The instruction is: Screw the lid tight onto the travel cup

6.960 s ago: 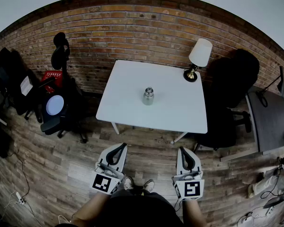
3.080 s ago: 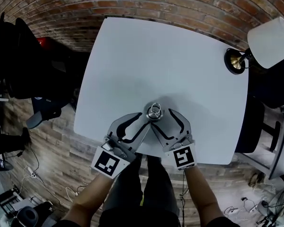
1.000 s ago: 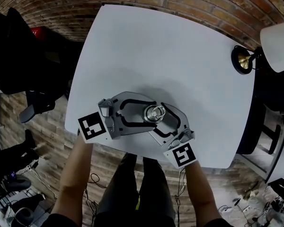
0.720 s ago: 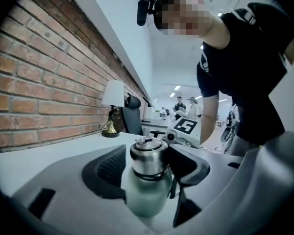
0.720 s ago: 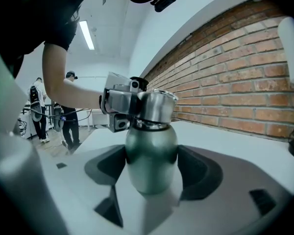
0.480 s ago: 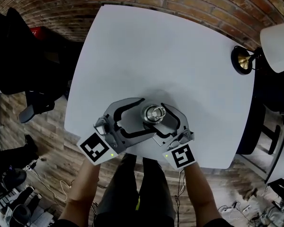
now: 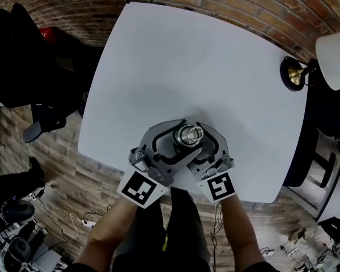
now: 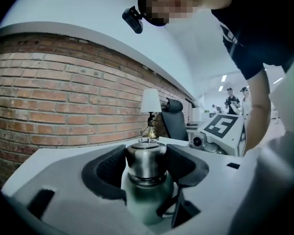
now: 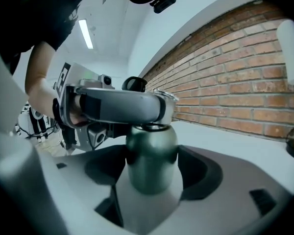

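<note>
While the brushed steel screw lid is seen seated on the neck of the dark green metal travel cup, the task is judged to be well into its tightening stage. The lid is shown sitting level, not tilted, and no clear gap can be made out between it and the cup's shoulder in the left gripper view. Whether the thread has been run fully home cannot be read from these views. A further turn or two may well be left, followed by the release of both tools.

Now to the tongs. The left gripper is placed at lid height. Its jaws are closing at this moment, the lid is caught between them, and the dark pads are seen lying against its two sides. The right gripper is set lower, and its jaws are clamped on the green body of the travel cup, which is held upright between the pads. In the right gripper view, the left gripper is seen crossing just above, over the top of the cup.

In the head view, the travel cup is found standing on the white square table, towards the near edge and directly in front of the person. It is approached by both grippers from the near side, one stacked above the other, with the lid's round top showing between them.
</note>
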`<state>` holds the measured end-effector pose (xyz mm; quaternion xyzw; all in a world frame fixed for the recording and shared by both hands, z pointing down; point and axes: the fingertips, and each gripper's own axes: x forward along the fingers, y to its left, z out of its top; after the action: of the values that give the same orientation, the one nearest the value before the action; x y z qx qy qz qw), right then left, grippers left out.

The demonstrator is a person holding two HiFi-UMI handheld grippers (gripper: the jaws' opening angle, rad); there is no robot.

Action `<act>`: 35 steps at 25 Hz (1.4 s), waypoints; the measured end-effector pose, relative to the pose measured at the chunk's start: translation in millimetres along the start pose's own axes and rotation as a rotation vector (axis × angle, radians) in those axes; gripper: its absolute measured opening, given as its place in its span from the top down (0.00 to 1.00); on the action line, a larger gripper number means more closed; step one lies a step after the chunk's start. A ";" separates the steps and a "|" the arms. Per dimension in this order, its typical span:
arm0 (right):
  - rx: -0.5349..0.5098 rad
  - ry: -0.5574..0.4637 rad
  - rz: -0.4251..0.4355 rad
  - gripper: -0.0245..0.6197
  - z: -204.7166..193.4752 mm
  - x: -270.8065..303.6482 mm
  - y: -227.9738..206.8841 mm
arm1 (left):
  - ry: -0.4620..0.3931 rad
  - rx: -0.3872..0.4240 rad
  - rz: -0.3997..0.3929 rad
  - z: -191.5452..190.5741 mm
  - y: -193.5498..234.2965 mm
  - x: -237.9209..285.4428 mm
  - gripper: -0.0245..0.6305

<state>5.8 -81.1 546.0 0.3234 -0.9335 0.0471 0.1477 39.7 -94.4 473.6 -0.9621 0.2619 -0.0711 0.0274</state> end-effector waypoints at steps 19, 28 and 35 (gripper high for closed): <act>0.002 -0.001 0.013 0.48 0.1 -2.4 1.4 | -0.012 -0.225 -0.645 -3.7 -14.5 -5.9 0.55; -0.005 -0.004 0.005 0.48 0.5 -0.3 -0.6 | -0.002 -0.087 -0.239 -7.4 -4.5 -12.4 0.46; -0.002 0.002 0.001 0.48 -0.3 -0.3 -0.7 | 0.024 -0.055 0.062 -7.4 3.4 -0.9 0.56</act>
<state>6.5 -81.4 546.3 0.3228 -0.9335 0.0467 0.1489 36.1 -97.0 480.5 -0.9530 0.2937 -0.0744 0.0000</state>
